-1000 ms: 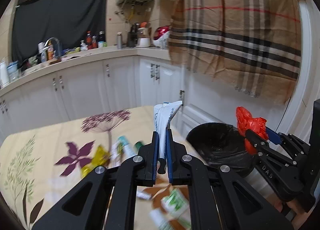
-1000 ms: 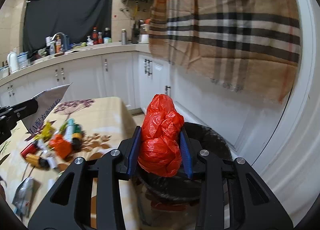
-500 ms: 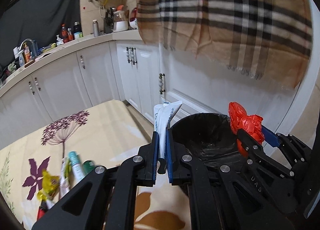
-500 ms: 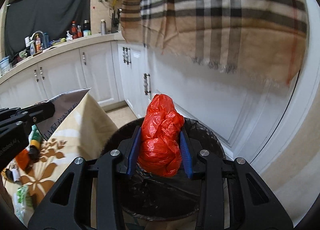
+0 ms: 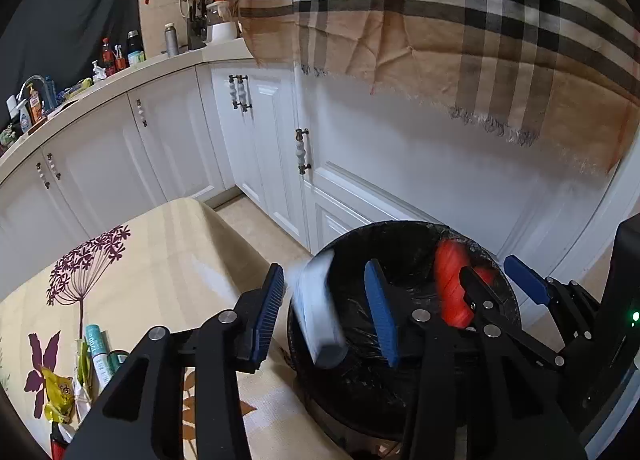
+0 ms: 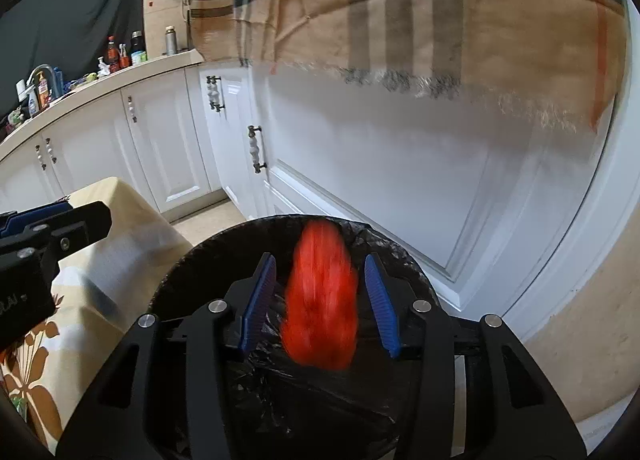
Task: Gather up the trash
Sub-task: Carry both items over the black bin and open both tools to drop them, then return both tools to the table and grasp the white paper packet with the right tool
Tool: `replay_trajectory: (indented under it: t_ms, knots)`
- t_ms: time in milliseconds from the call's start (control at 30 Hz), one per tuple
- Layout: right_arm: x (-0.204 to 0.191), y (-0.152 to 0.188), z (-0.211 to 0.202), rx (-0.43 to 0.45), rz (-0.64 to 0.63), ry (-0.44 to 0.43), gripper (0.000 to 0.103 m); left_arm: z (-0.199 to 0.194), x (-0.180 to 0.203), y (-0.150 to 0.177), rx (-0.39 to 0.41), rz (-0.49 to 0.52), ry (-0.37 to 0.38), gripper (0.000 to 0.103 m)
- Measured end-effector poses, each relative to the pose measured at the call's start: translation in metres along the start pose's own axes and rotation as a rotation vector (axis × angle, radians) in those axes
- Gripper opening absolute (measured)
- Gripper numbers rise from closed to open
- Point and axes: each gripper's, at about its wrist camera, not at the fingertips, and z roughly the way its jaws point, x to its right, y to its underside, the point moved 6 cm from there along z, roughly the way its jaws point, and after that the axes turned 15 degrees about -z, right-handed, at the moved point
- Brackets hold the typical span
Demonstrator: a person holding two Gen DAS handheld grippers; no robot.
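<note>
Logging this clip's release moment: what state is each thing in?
Left hand-held gripper: open.
White tube: loose between the jaws, blurred, over the bin.
Right hand-held gripper: open.
Red plastic bag: released, blurred.
Trash bin: open, black liner.
Cabinet doors: shut.

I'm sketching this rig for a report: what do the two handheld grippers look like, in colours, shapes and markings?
Both match. The left gripper and right gripper have matte black angular linkage arms with open cut-outs and silver round pivot bolts. Each finger carries a ribbed blue pad. The right one's body shows a small green light. No cables or sleeves show.
</note>
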Motion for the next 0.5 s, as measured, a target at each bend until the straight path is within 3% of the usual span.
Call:
replay_trajectory:
  t_ms: [67,267,500]
  knots:
    - [0.002,0.003,0.001,-0.001,0.008,0.003,0.051,0.002,0.001,0.000,-0.007,0.001,0.000,0.047]
    - [0.004,0.005,-0.005,0.001,0.010,0.006,0.052,0.000,-0.001,-0.003,0.001,-0.011,-0.002,0.054]
    - [-0.008,0.003,-0.026,0.007,-0.010,-0.022,0.054,-0.032,-0.018,-0.007,0.047,-0.023,-0.014,0.066]
